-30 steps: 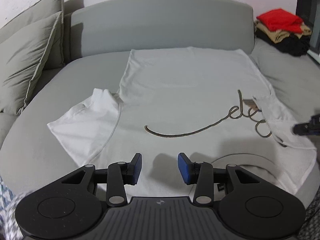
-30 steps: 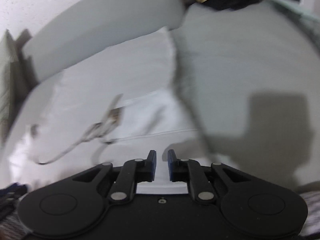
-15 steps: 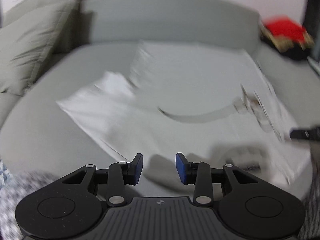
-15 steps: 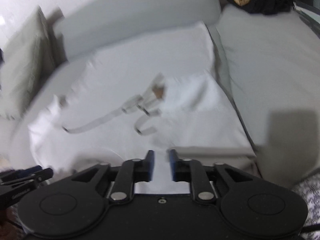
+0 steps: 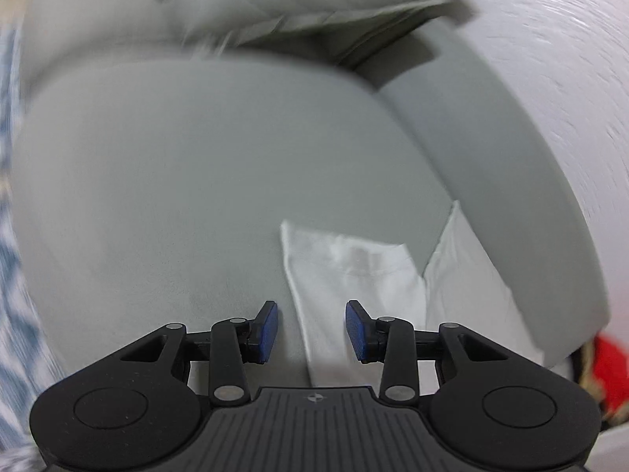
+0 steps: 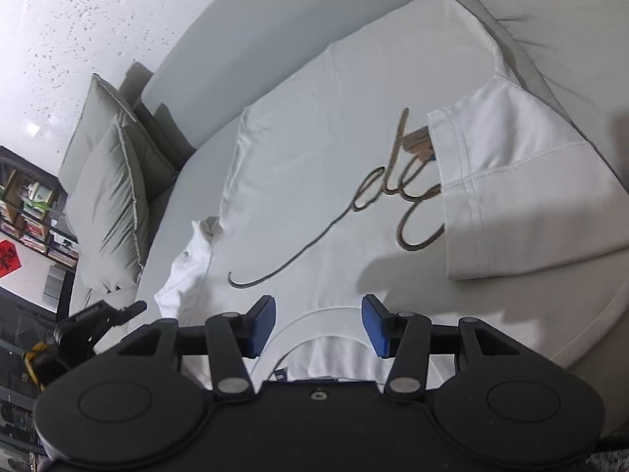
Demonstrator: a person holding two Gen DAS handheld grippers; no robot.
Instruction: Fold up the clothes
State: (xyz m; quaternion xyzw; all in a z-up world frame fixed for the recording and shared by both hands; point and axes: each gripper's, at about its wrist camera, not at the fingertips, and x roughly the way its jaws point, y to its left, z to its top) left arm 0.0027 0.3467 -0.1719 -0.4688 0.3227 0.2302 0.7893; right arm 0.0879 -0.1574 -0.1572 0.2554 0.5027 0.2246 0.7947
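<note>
We have a white T-shirt (image 6: 334, 149) spread flat on a grey sofa (image 6: 251, 39), its neckline nearest the right gripper (image 6: 319, 324) and a brown script logo (image 6: 373, 196) across the chest. The sleeve (image 6: 523, 181) on the right side of the right wrist view is folded inward over the body, its hem covering the end of the logo. The other sleeve (image 6: 188, 267) lies bunched out to the side, toward 2 grey cushions (image 6: 110, 204) propped at the sofa's end.

Our right gripper hangs over the collar with its jaws wide apart — nothing between the blue pads (image 6: 262, 324). Low at the left of that view we see the tip of the left gripper (image 6: 118, 312) near the bunched sleeve.

In the left wrist view, which is blurred, the left gripper (image 5: 310, 330) also has its jaws wide apart and empty; the sleeve edge (image 5: 354, 275) lies just ahead, between the pads (image 5: 266, 330) in line of sight, though we cannot tell whether they touch it. A red garment (image 5: 607, 365) shows at the far right edge.
</note>
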